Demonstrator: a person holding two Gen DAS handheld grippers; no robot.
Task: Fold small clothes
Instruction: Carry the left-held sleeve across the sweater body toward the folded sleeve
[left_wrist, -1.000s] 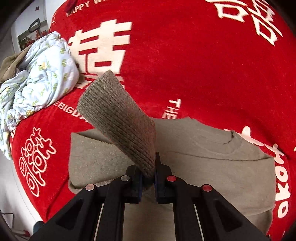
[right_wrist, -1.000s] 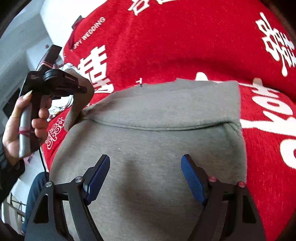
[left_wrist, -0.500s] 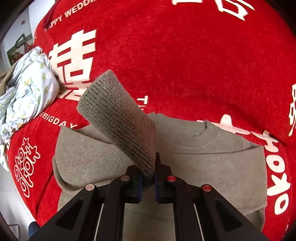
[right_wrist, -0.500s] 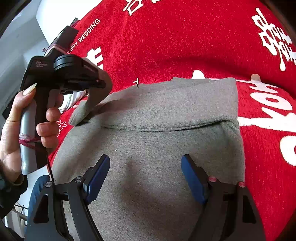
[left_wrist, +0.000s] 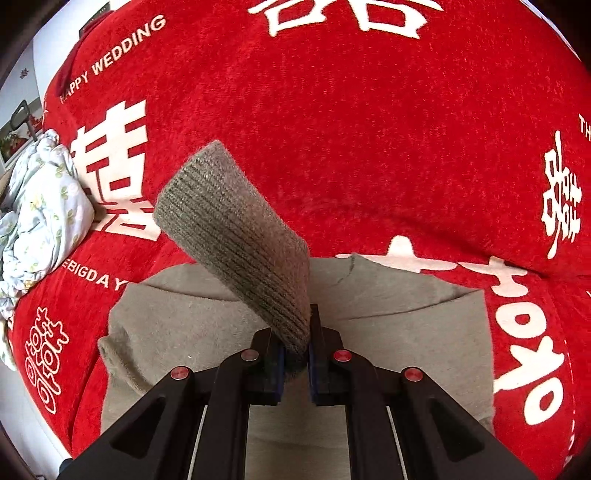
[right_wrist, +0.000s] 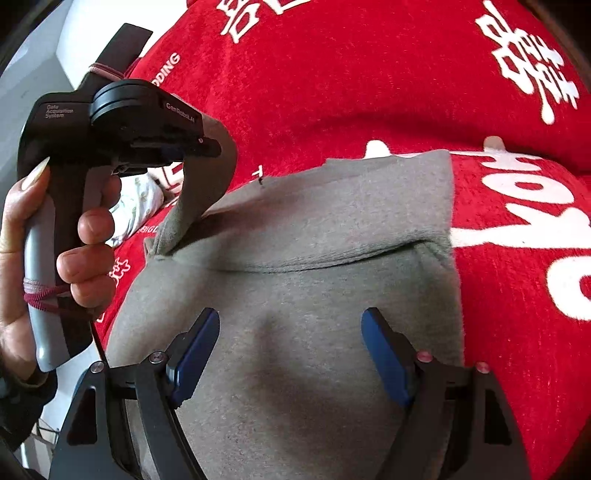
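Left gripper (left_wrist: 295, 350) stays clamped on my grey sweater's cuff (left_wrist: 236, 236), carried further over the red blanket (left_wrist: 369, 129); only the right view shows my right gripper (right_wrist: 288, 350) spread apart above the sweater (right_wrist: 314, 295).

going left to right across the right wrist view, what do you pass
Hand on the grey handle → left claw shut on the ribbed cuff → grey sweater lying flat, with the right claw open over it → red blanket with white lettering.
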